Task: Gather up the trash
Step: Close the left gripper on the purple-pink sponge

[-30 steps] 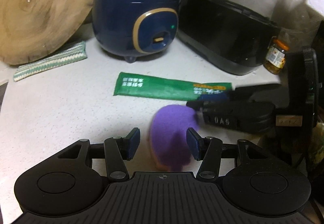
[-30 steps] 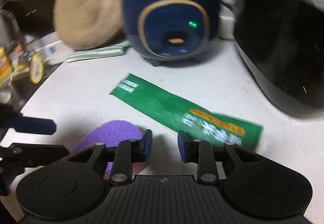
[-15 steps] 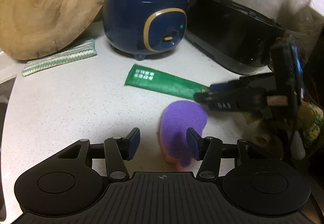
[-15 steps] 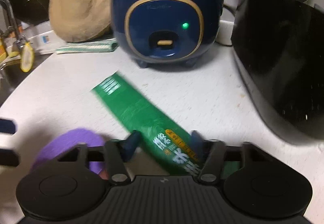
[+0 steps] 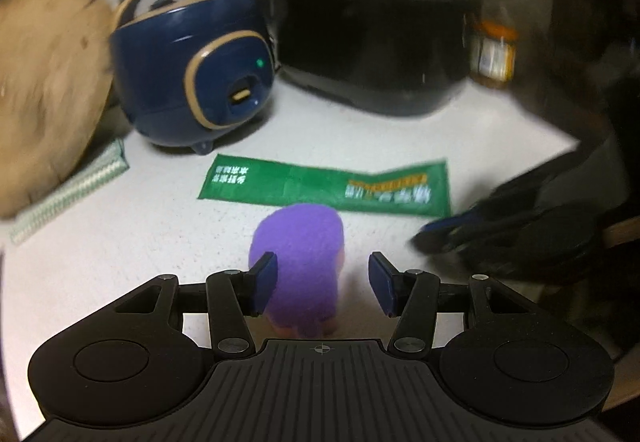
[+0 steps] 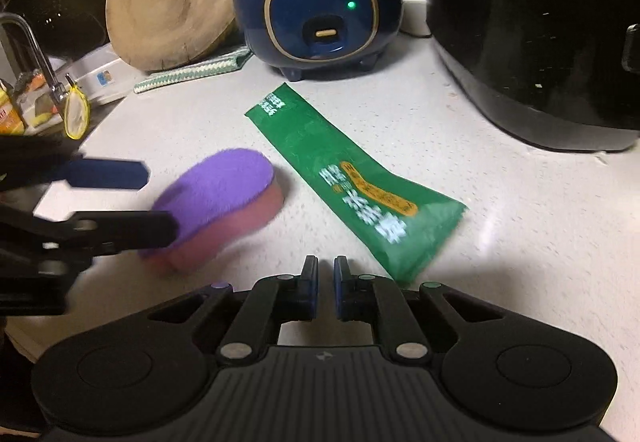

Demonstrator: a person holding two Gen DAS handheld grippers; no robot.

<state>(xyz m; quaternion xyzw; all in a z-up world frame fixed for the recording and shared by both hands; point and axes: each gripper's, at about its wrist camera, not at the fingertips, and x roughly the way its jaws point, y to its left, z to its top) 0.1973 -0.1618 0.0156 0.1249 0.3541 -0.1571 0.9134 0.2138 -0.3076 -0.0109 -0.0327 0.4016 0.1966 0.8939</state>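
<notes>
The green wrapper is left flat on the white counter, running from about 11 o'clock to 4 o'clock in the right wrist view, and nothing is holding it. The right gripper has just been snapped nearly shut, with only a sliver of gap and nothing caught between the pads; the wrapper's near corner sits just off at its 2 o'clock. So the pinch looks to have been missed, and a thin film lying flat can easily be slid along instead of lifted if it's tried again at the same angle.

The left gripper is spread wide around the purple sponge, not squeezed on it. The sponge could get shoved into the wrapper at its 12 o'clock, or grabbed by mistake.
</notes>
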